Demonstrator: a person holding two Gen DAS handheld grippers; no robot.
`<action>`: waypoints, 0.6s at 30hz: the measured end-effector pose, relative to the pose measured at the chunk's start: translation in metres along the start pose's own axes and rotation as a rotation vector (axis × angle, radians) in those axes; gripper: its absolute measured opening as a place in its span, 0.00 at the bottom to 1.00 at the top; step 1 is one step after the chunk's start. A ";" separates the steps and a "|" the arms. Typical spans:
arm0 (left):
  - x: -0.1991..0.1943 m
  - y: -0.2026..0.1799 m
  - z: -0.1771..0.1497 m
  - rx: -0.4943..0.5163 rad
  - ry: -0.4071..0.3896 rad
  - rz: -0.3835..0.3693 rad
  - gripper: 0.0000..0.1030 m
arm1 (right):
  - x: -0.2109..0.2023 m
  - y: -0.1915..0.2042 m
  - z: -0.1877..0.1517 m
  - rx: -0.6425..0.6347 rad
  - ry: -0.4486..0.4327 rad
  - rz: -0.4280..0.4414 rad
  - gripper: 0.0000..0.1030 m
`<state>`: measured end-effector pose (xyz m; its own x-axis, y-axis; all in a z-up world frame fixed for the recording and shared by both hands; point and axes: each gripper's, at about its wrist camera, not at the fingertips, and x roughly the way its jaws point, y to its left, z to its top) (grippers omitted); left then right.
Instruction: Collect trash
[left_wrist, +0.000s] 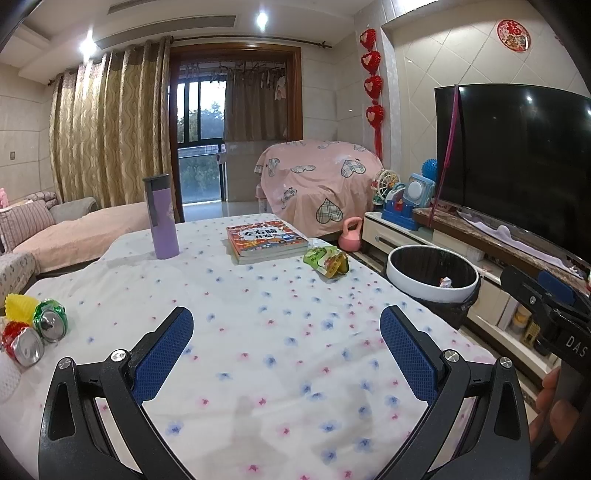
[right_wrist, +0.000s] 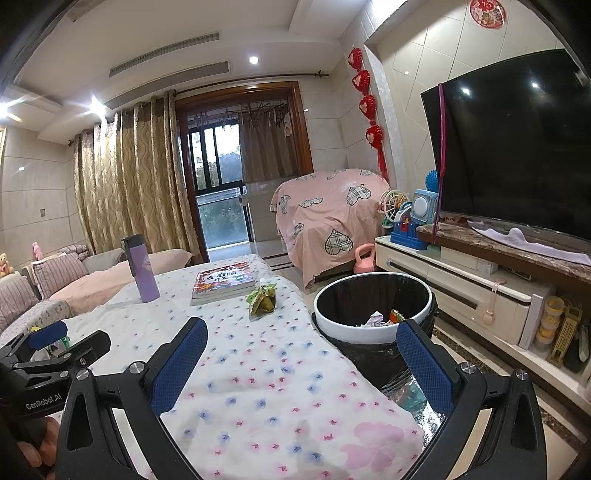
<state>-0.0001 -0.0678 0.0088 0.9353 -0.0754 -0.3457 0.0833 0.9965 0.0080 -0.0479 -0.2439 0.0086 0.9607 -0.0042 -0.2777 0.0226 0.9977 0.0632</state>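
A green snack wrapper (left_wrist: 327, 261) lies on the flowered tablecloth beside a book, also seen as the wrapper (right_wrist: 263, 298) in the right wrist view. Two crushed cans, one green (left_wrist: 50, 319) and one red (left_wrist: 22, 343), sit at the table's left edge with a yellow paper cup (left_wrist: 19, 306). A white-rimmed trash bin (right_wrist: 373, 314) with a black liner stands off the table's right side and holds crumpled paper and a wrapper. My left gripper (left_wrist: 286, 326) hovers open over bare cloth. My right gripper (right_wrist: 301, 339) is open above the table's right edge, near the bin.
A purple tumbler (left_wrist: 161, 218) and a book (left_wrist: 266, 240) stand at the far side of the table. A TV (left_wrist: 513, 162) on a low cabinet lines the right wall, with toys and a pink kettlebell (left_wrist: 351, 236). A sofa (left_wrist: 74, 229) sits left.
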 end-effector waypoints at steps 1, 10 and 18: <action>0.000 0.000 0.000 0.000 0.000 0.000 1.00 | -0.001 0.000 0.000 0.000 0.001 0.000 1.00; 0.001 0.001 -0.002 -0.006 0.010 -0.003 1.00 | -0.001 0.001 -0.001 0.002 0.004 0.003 1.00; 0.009 0.004 -0.003 -0.017 0.042 -0.019 1.00 | 0.005 0.003 -0.005 -0.001 0.027 0.008 1.00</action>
<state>0.0079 -0.0647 0.0024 0.9184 -0.0930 -0.3845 0.0946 0.9954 -0.0148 -0.0447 -0.2406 0.0024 0.9530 0.0057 -0.3029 0.0144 0.9978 0.0642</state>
